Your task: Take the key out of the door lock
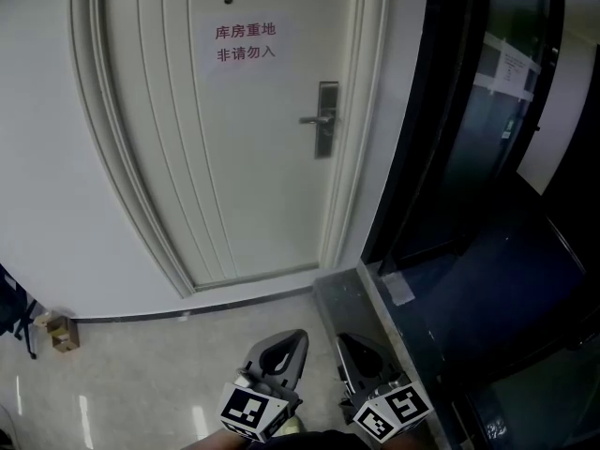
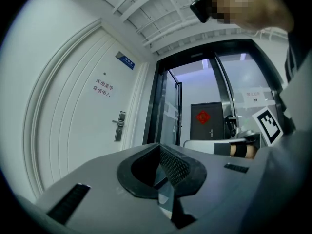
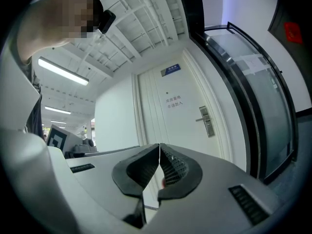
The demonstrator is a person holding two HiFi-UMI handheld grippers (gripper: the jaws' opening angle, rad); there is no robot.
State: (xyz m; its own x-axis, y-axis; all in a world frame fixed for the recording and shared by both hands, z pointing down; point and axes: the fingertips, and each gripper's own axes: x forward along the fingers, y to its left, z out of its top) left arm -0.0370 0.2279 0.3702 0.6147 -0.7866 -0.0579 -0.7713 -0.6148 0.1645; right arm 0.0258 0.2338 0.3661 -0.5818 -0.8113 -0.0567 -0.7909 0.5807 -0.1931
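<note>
A white panelled door (image 1: 234, 139) stands closed ahead, with a metal lock plate and lever handle (image 1: 325, 120) on its right side. The same lock plate shows in the left gripper view (image 2: 119, 126) and in the right gripper view (image 3: 207, 121). The key is too small to make out in any view. Both grippers hang low and well back from the door. My left gripper (image 1: 298, 336) (image 2: 159, 147) is shut with nothing between its jaws. Beside it, my right gripper (image 1: 343, 339) (image 3: 159, 146) is shut and holds nothing.
A paper sign (image 1: 246, 42) with red characters is stuck on the door. Dark glass doors (image 1: 469, 157) stand to the right, behind a grey stone threshold (image 1: 352, 298). A small cardboard box (image 1: 61, 334) sits on the tiled floor at the left wall.
</note>
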